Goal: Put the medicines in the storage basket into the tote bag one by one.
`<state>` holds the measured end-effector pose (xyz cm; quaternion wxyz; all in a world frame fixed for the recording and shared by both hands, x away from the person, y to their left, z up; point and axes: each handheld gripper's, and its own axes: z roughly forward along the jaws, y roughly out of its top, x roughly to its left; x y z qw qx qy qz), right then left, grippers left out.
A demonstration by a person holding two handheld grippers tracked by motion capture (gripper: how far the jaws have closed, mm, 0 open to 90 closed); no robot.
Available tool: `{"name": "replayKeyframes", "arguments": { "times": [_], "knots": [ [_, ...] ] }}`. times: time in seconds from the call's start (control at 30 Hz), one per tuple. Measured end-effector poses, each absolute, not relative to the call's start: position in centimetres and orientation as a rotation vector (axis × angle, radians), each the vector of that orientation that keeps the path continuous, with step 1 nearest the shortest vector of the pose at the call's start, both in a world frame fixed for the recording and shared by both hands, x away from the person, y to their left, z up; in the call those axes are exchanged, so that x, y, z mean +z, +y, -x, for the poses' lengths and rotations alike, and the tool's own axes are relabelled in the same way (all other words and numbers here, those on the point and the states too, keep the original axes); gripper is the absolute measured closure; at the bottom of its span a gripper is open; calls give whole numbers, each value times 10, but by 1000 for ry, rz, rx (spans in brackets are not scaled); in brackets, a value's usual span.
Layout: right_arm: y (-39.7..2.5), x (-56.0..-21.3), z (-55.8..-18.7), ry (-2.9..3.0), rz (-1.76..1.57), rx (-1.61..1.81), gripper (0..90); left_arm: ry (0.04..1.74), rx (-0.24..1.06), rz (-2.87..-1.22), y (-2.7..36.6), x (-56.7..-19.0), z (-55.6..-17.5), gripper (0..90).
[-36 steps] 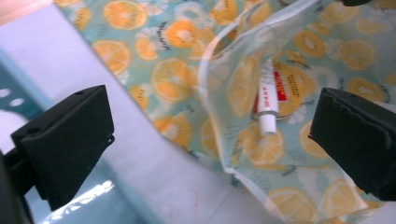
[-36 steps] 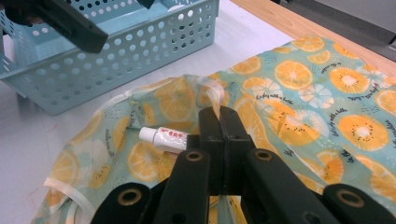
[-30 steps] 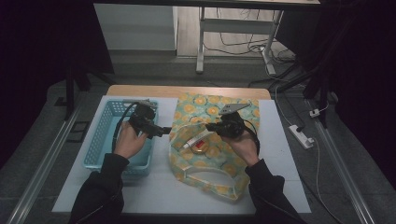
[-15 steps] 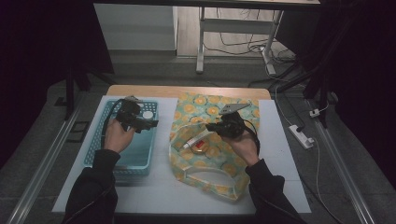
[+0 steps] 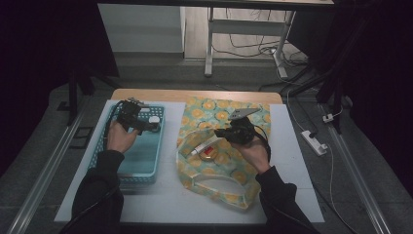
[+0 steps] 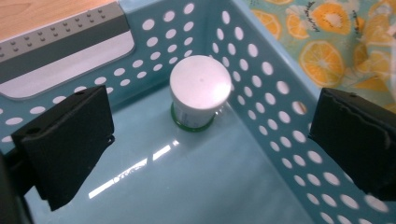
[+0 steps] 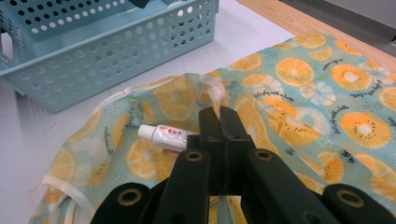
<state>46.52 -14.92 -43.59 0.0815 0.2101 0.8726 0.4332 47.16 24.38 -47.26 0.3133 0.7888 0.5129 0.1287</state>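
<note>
Baskets first: one pale blue perforated basket (image 5: 141,161) sits at the left of the high view on the white worktop (image 5: 170,204), its long axis running from the bottom of the frame toward the top. My left gripper (image 5: 146,126) hangs over the basket's far end, jaws spread wide and gripping nothing. In the left gripper view the two black jaws stand at the left and right edges of the frame, and between them, above centre, one white jar (image 6: 200,97) stands upright on the basket floor, close to the corner where two perforated walls meet. Its round white lid faces the camera and a green band shows at its base; the jaws are clear of it.

To the right of the basket in the high view lies one cloth bag (image 5: 224,161) printed with orange slices, spread flat, its long axis also running bottom to top. My right gripper (image 5: 221,132) is at the middle of the bag, jaws pressed together on a raised fold of the fabric at the bag's opening. In the right gripper view one small white tube (image 7: 163,135) with a red label lies just left of the jaws in the bag's mouth, its long axis roughly level in the frame, its cap end pointing toward the left edge. In the high view a small round thing (image 5: 209,152) sits beside the tube; I cannot tell what it is.
</note>
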Motion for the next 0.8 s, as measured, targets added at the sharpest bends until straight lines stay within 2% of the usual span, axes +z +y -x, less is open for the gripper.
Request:
{"name": "replayKeyframes", "arguments": {
  "times": [0.47,0.8],
  "knots": [
    [-149,-435,-465,2606,-624,1297,896,1381,360,-2122,234,-483,-497,0],
    [-149,-436,-465,2609,-622,1297,896,1427,345,-2153,232,-492,-506,59]
  ]
}}
